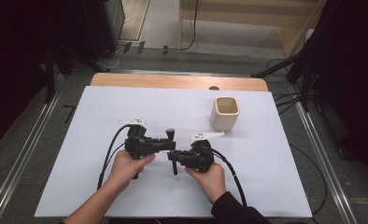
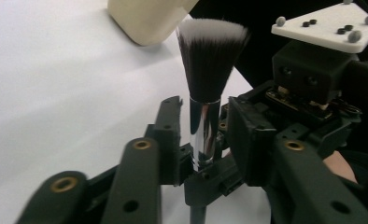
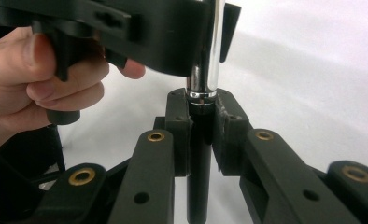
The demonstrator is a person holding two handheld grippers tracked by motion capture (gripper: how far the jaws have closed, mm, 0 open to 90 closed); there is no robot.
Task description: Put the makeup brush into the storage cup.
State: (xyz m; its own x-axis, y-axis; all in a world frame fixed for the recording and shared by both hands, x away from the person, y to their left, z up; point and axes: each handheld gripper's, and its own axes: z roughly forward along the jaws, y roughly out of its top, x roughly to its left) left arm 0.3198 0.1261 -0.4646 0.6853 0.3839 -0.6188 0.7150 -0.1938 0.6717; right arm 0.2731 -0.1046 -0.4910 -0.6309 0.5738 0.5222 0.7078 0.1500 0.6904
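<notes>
Cup (image 1: 225, 113) beyond brush (image 1: 171, 134), apart

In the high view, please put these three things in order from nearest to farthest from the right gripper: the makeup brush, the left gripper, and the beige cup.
1. makeup brush: clamped in the right gripper.
2. left gripper: just left of it, jaws around the brush.
3. beige cup: farther back, to the right.

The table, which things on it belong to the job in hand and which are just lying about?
In the job:
- makeup brush, upright between both claws
- right claw, shut on the brush's black handle
- left claw, jaws apart around its silver ferrule
- cream cup, the likely place for the brush

Just lying about:
- cables on the floor beyond the table
</notes>
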